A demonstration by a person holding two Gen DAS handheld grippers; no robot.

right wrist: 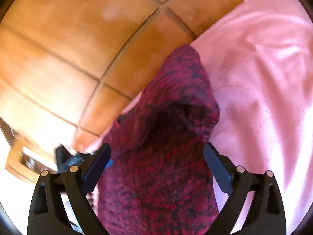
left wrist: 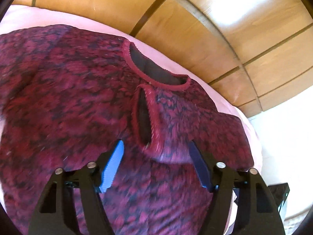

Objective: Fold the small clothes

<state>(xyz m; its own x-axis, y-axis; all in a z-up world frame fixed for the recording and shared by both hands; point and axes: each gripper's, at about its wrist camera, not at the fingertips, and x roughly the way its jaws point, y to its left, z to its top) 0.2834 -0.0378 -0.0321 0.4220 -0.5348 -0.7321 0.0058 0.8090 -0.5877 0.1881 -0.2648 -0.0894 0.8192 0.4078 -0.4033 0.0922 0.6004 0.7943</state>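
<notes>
Lying on a pink sheet (left wrist: 176, 45), the maroon fleece top (left wrist: 68, 98) points its neckline toward one o'clock from the left gripper (left wrist: 156, 152), jaws apart, gripping nothing; the right gripper (right wrist: 157, 150) straddles fabric, released.

No readable text, labels, brands or numbers anywhere in either view.

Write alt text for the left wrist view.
A fuzzy maroon sweater lies spread on a pink sheet, its neckline towards a wooden panelled wall. The left gripper hovers above it, blue-padded jaws apart.
</notes>
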